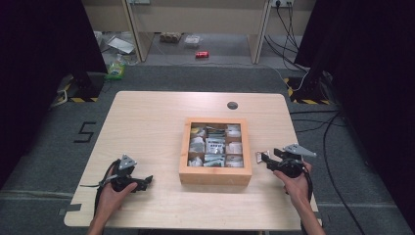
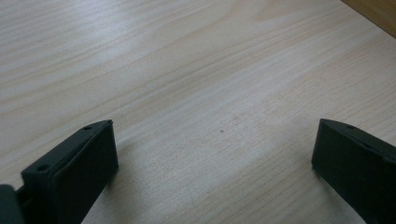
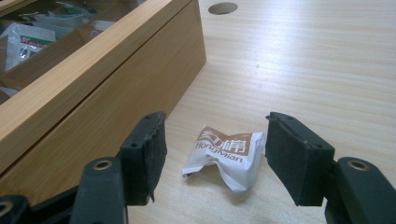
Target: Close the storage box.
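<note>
In the right gripper view the right gripper (image 3: 212,158) stands open at the bottom of the frame, its pads clear of the small brown-and-white sachet (image 3: 226,156) lying on the table (image 3: 317,70) between them. Just left of it the wooden box (image 3: 107,88) fills the upper left, its compartments holding more packets (image 1: 214,145). At lower left of the high view, the left gripper (image 1: 147,182) rests open over bare wood.

Left hand-held gripper (image 1: 147,182) open, low; right hand-held gripper (image 1: 263,158) open, low.
</note>
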Action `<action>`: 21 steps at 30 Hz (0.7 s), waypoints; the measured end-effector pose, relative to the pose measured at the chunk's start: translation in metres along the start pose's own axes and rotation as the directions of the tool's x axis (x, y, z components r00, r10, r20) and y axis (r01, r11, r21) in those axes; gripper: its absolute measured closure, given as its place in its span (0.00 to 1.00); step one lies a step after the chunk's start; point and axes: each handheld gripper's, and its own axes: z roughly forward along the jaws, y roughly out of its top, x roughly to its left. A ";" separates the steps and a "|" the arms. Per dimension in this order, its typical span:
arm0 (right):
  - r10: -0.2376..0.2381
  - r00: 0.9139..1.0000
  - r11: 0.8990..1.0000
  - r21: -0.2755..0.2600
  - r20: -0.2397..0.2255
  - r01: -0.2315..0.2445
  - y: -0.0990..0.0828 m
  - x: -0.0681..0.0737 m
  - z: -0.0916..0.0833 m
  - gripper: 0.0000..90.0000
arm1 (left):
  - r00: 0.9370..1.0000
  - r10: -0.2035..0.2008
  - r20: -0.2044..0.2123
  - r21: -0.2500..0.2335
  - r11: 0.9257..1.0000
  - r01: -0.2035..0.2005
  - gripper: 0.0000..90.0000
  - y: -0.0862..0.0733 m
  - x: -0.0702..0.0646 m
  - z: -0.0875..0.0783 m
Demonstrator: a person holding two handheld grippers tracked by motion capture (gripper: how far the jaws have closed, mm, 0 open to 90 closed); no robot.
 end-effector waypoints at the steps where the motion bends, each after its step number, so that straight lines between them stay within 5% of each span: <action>1: 0.003 1.000 1.000 0.001 0.002 -0.003 0.000 0.000 0.000 0.43 | 1.000 0.000 0.000 0.000 1.000 0.000 0.00 0.000 0.000 0.000; 21: 0.056 0.996 0.998 0.019 0.072 -0.058 0.000 -0.020 0.000 0.41 | 1.000 -0.001 0.000 0.000 1.000 0.001 0.00 0.000 0.000 0.000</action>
